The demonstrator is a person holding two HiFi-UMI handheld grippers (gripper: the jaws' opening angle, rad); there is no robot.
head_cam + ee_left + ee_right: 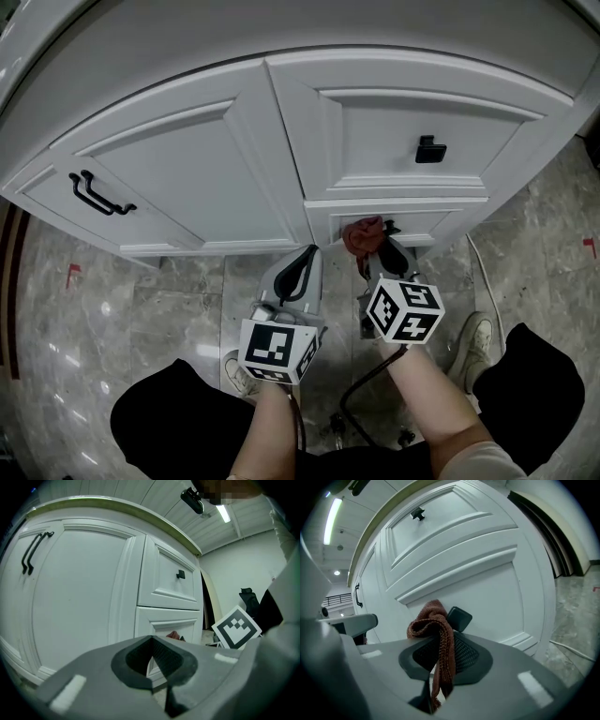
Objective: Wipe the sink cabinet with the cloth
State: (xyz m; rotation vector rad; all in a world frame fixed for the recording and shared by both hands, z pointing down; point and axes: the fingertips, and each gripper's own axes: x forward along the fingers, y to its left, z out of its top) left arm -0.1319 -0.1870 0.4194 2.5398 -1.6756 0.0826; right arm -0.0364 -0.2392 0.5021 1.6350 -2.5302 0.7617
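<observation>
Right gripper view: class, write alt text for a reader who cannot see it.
The right gripper is shut on a brown cloth, held close to a white cabinet's lower drawer beside its black knob. The upper drawer sits above; marble floor shows at right.

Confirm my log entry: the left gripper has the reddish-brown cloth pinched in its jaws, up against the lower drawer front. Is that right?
Not quite: it is the right gripper that has the reddish-brown cloth pinched in its jaws, up against the lower drawer front. The right gripper view shows this. The left gripper has its jaws together on nothing.
</observation>
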